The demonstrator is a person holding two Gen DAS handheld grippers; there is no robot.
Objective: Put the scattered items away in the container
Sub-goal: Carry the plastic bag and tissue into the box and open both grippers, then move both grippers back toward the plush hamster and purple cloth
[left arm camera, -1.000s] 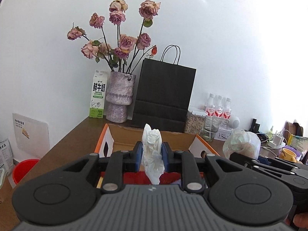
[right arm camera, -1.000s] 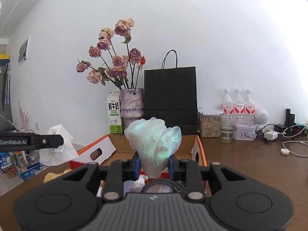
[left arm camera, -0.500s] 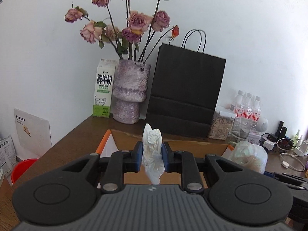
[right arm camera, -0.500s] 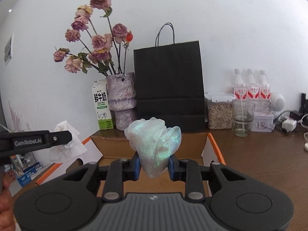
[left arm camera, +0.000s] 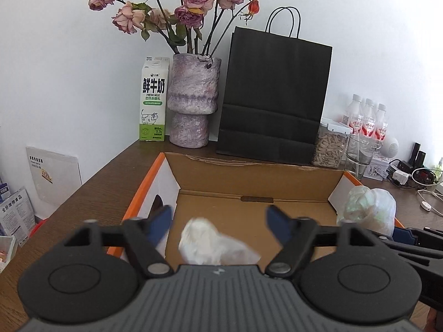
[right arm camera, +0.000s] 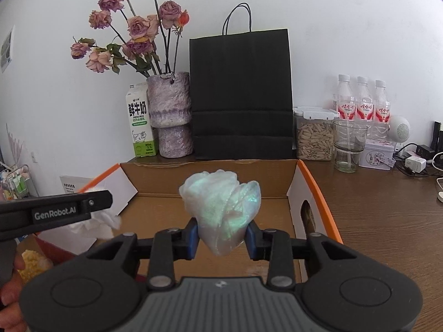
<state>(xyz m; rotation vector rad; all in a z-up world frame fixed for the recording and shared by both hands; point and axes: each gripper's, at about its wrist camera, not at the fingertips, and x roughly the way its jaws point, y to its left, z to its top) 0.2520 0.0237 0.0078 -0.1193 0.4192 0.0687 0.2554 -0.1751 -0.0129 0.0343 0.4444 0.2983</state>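
Note:
An open cardboard box (left arm camera: 249, 171) with orange edges lies on the brown table. My left gripper (left arm camera: 218, 213) hangs over it with its jaws opening wide. A crumpled white tissue (left arm camera: 210, 246) is blurred, loose between and below the blue pads, touching neither. My right gripper (right arm camera: 222, 228) is over the same box (right arm camera: 210, 177). Its jaws are opening, and the pads still touch an iridescent crumpled plastic wad (right arm camera: 221, 202) on both sides. The wad (left arm camera: 368, 207) also shows at the right of the left wrist view. The tissue (right arm camera: 94, 224) appears under the left finger (right arm camera: 69, 210).
Behind the box stand a black paper bag (left arm camera: 274, 91), a purple vase of dried roses (left arm camera: 191, 102) and a milk carton (left arm camera: 153, 99). A seed jar (right arm camera: 314, 138), a glass (right arm camera: 349, 146), three bottles (right arm camera: 362, 99) and cables (right arm camera: 415, 166) fill the back right. Something yellow (right arm camera: 33, 262) lies at lower left.
Both grippers came forward and down over the box. The left jaws sprang wide and the tissue dropped out of them. The right jaws widened slightly around the wad.

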